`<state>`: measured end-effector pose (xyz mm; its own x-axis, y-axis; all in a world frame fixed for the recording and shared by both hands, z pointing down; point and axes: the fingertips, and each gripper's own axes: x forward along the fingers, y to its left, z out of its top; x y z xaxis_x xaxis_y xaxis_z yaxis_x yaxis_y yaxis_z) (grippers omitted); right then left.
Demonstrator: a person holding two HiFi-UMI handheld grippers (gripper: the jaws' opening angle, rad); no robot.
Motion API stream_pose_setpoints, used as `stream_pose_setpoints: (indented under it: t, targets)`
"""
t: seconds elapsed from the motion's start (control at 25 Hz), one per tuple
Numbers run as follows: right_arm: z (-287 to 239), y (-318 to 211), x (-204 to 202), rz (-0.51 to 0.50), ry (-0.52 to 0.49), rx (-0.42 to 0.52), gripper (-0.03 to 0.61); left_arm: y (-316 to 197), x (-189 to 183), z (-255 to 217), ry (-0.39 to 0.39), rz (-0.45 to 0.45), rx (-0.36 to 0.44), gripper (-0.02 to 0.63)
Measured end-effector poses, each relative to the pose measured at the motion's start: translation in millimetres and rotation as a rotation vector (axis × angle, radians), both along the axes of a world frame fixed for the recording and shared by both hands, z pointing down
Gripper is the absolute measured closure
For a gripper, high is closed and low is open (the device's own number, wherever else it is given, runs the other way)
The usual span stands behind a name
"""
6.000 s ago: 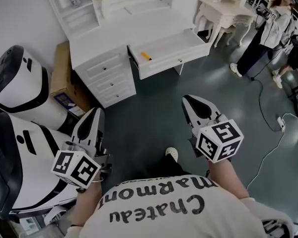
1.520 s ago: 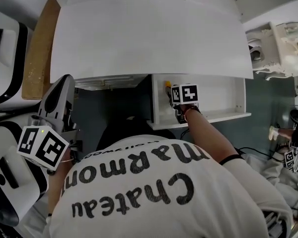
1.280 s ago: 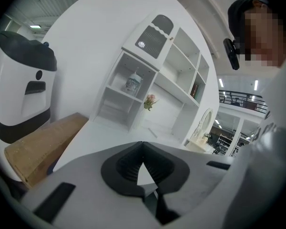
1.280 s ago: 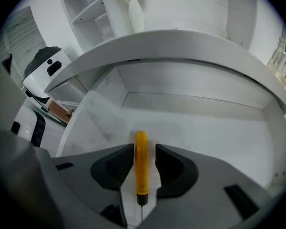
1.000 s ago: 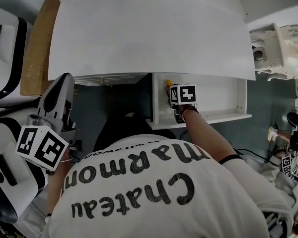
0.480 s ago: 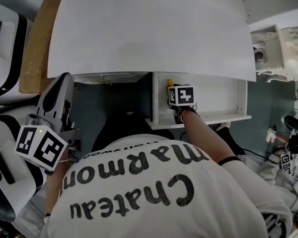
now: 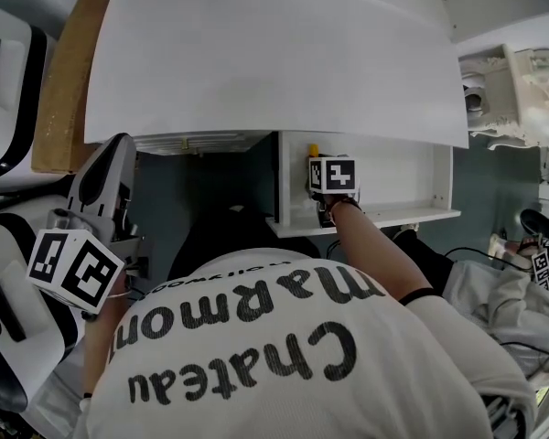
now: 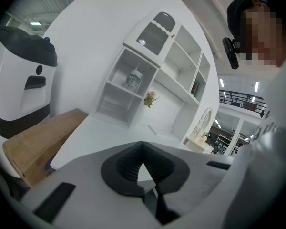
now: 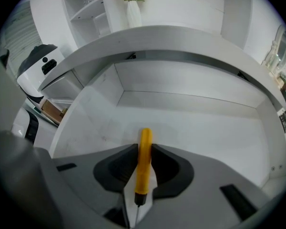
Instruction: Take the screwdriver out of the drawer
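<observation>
Your right gripper point(image 9: 144, 148) has just been closing its jaws, and they now stand narrow with the screwdriver point(image 9: 143, 163) between them. The pads look to be meeting the yellow handle on both sides. The tool is not out yet: it sits inside the open drawer point(image 9: 190, 118), toward its left wall, with the handle's end pointing at the back panel and the thin shaft running back under the gripper.

Watch the grip first. Only the tips of the jaws take the handle, and the handle is round and smooth, so a light or uneven squeeze may let it roll or pivot as you lift. If you rise before the pads press firmly, it likely slips back onto the drawer floor.

The shaft is the next worry. It hangs behind the hold, so a tilt of your wrist could swing it against the drawer's front edge or left wall and lever the handle loose.

Above, the desk top point(image 7: 274, 62) overhangs the back of the drawer. Draw toward yourself as you lift, or the gripper may knock its edge.

Your left gripper point(image 8: 143, 146) is closed on nothing and sits well off to the side, so it poses little risk.
</observation>
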<state>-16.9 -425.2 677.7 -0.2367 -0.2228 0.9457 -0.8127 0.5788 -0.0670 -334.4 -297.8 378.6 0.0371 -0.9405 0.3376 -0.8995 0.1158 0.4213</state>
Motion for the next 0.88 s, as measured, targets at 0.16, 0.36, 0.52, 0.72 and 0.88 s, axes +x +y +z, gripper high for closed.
stream_pose_setpoints:
  t: [0.16,0.36,0.52,0.72,0.88]
  targets:
    - [0,-1,0,0.021,-0.004,0.007,0.480,1,2,2,0.002,0.003,-0.007,0.594]
    - [2,1,1,0.056,-0.015,0.010,0.486,6,2,1,-0.010,0.001,-0.002,0.594]
    - [9,-22,14,0.121,-0.047,-0.017,0.491,-17,12,7,-0.013,0.005,-0.008,0.594]
    - [11,-49,38,0.144,-0.063,-0.035,0.492,-46,41,4,-0.021,0.008,-0.014,0.594]
    - [3,-18,21,0.185,-0.086,-0.035,0.494,-13,24,-4,-0.025,0.008,-0.002,0.594]
